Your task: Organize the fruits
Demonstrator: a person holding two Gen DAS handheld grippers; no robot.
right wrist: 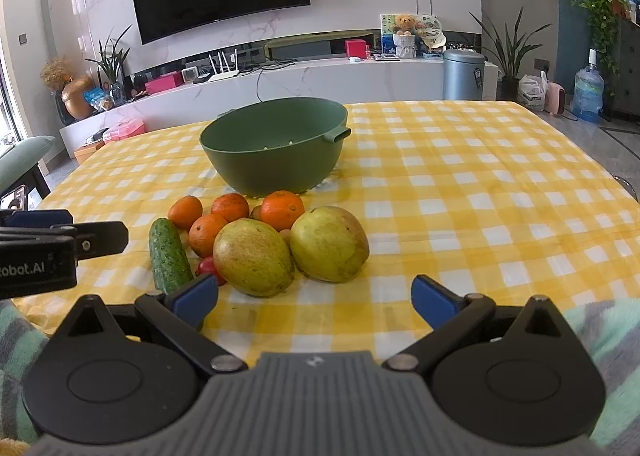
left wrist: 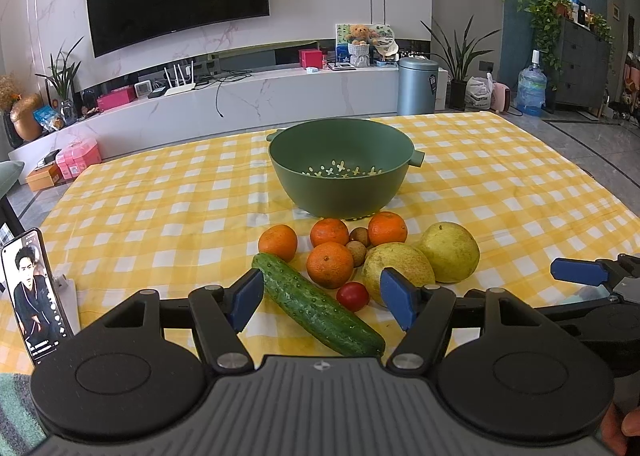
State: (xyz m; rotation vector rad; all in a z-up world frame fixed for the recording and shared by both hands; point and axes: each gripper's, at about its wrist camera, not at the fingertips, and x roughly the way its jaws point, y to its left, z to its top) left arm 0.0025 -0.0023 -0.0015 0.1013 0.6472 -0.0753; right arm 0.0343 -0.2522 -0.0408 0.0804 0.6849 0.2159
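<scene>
A green colander bowl (left wrist: 340,167) (right wrist: 276,147) stands empty on the yellow checked tablecloth. In front of it lie several oranges (left wrist: 329,264) (right wrist: 282,209), two yellow-green pears (left wrist: 450,252) (right wrist: 252,256), a cucumber (left wrist: 316,308) (right wrist: 170,256), a cherry tomato (left wrist: 352,296) (right wrist: 208,266) and two small brown fruits (left wrist: 356,252). My left gripper (left wrist: 322,300) is open, low over the cucumber and tomato, touching nothing. My right gripper (right wrist: 316,296) is open over bare cloth just right of the pears, with nothing between its fingers.
A phone (left wrist: 34,296) leans upright at the table's left edge. The right gripper's blue fingertip (left wrist: 578,272) shows at the right of the left wrist view. A TV console (right wrist: 280,83) runs behind the table, and a fleece blanket (right wrist: 612,340) lies at the near edge.
</scene>
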